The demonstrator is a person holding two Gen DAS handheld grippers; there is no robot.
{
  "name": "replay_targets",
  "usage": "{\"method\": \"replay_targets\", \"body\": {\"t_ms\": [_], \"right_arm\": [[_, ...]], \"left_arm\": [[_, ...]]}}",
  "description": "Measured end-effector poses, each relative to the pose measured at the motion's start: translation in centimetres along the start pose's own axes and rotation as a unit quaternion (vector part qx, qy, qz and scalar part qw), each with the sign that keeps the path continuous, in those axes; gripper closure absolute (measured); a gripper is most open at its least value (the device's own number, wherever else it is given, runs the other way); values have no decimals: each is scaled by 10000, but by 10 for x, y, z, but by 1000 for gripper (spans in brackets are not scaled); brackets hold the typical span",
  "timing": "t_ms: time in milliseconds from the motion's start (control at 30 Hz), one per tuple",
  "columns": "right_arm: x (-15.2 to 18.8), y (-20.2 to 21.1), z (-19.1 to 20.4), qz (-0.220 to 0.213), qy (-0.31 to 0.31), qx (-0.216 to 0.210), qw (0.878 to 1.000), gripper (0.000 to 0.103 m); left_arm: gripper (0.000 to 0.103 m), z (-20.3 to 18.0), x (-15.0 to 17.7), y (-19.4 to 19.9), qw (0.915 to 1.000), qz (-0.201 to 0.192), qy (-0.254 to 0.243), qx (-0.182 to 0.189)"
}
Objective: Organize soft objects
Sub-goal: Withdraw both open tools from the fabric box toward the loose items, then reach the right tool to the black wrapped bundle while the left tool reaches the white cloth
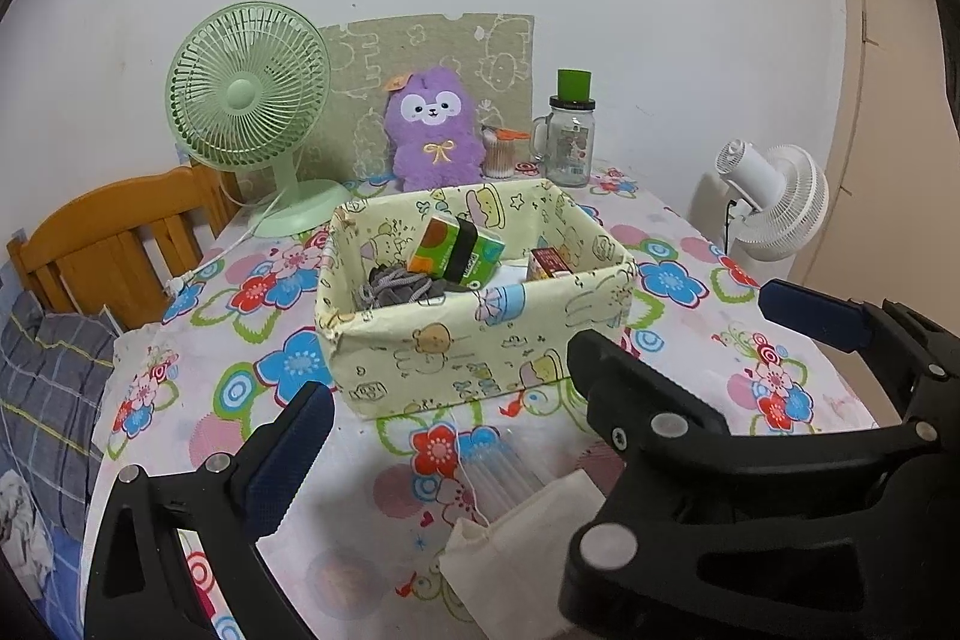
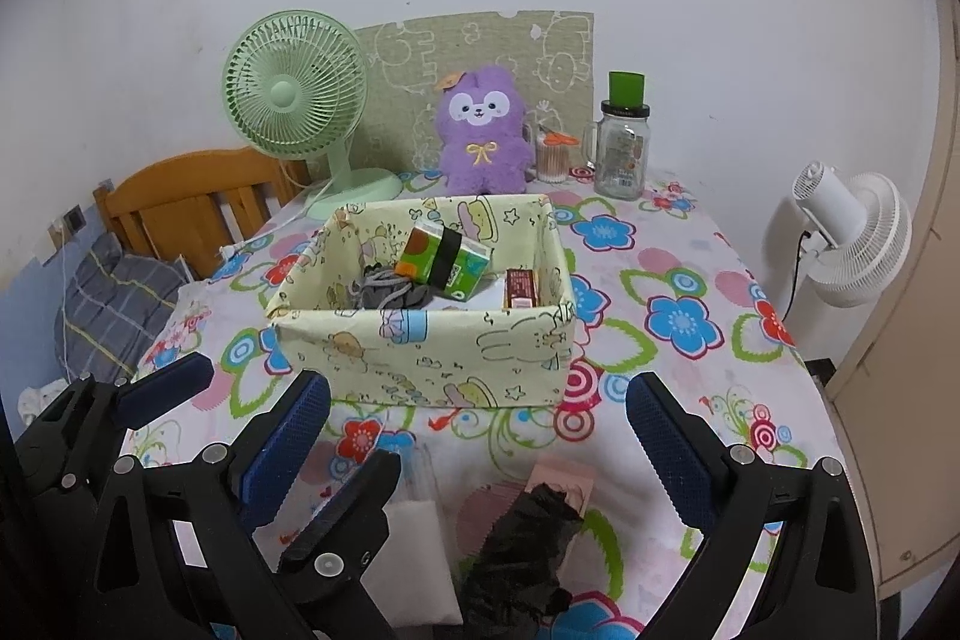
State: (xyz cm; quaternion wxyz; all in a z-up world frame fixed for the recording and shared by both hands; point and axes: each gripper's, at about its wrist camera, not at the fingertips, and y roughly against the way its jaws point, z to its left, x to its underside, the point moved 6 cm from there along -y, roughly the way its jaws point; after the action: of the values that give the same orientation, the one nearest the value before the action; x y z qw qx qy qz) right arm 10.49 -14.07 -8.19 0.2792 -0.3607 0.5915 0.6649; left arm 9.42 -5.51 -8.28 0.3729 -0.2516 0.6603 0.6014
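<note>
A yellow cartoon-print fabric basket (image 1: 480, 358) (image 2: 420, 358) stands mid-table. It holds a grey knotted bundle (image 1: 399, 286) (image 2: 384, 292), a green tissue pack (image 1: 456, 253) (image 2: 444, 259) and a red box (image 1: 549, 262). A purple plush (image 1: 435, 130) (image 2: 483, 130) sits upright behind it. A white cloth pouch (image 1: 528, 538) (image 2: 414, 562) and a clear packet (image 1: 504, 466) lie in front of the basket. Beside them is a black crumpled piece (image 2: 516, 556) over a pink card (image 2: 567, 484). My left gripper (image 1: 462, 418) hovers open above the pouch. My right gripper (image 2: 477, 400) hangs open over the black piece. Their fingers interleave.
A green desk fan (image 1: 246, 100) stands at the back left. A glass jar with a green lid (image 1: 570, 142) and a cotton-swab tub (image 1: 499, 154) sit at the back right. A white floor fan (image 1: 774, 202) is past the table's right edge. A wooden frame (image 1: 108, 244) and checked bedding (image 1: 42, 388) are on the left.
</note>
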Motion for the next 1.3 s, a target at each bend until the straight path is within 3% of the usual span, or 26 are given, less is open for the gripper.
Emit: {"method": "replay_targets", "body": {"t_ms": [533, 1100, 1300], "right_arm": [[24, 13, -2, -13, 12, -27, 10000, 0], [52, 12, -12, -84, 43, 211, 9997, 0], [66, 4, -17, 91, 2, 232, 9997, 0]], "left_arm": [[0, -8, 22, 4, 9998, 100, 119, 140], [0, -15, 52, -6, 9992, 301, -38, 252], [0, -16, 65, -15, 9985, 445, -47, 316]]}}
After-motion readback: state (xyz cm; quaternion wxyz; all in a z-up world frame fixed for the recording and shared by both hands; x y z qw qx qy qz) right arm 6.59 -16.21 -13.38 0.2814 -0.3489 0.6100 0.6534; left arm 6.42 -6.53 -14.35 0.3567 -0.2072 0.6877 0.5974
